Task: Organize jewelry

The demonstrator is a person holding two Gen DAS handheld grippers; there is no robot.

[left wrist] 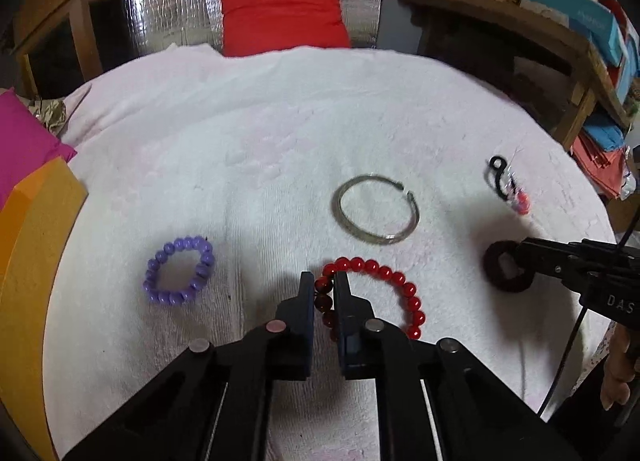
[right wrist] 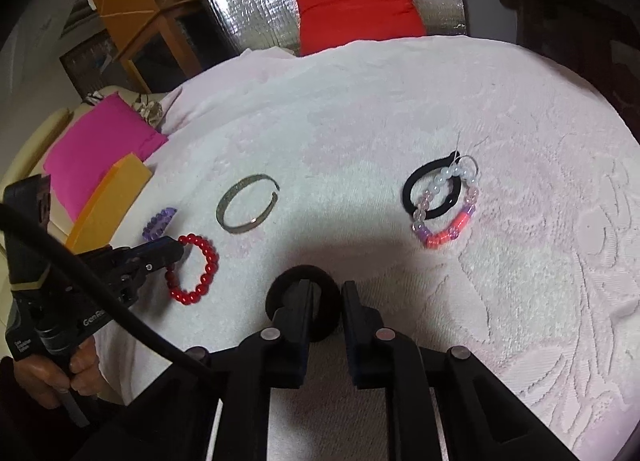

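Red bead bracelet [left wrist: 376,293] pinched, white towel [left wrist: 260,133] open

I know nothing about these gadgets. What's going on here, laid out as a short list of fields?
surface: white towel
left gripper: shut on the red bead bracelet
right gripper: shut on the dark scrunchie
lying loose: purple bead bracelet, metal bangle, black hair tie under a pastel bead bracelet
behind: red cushion
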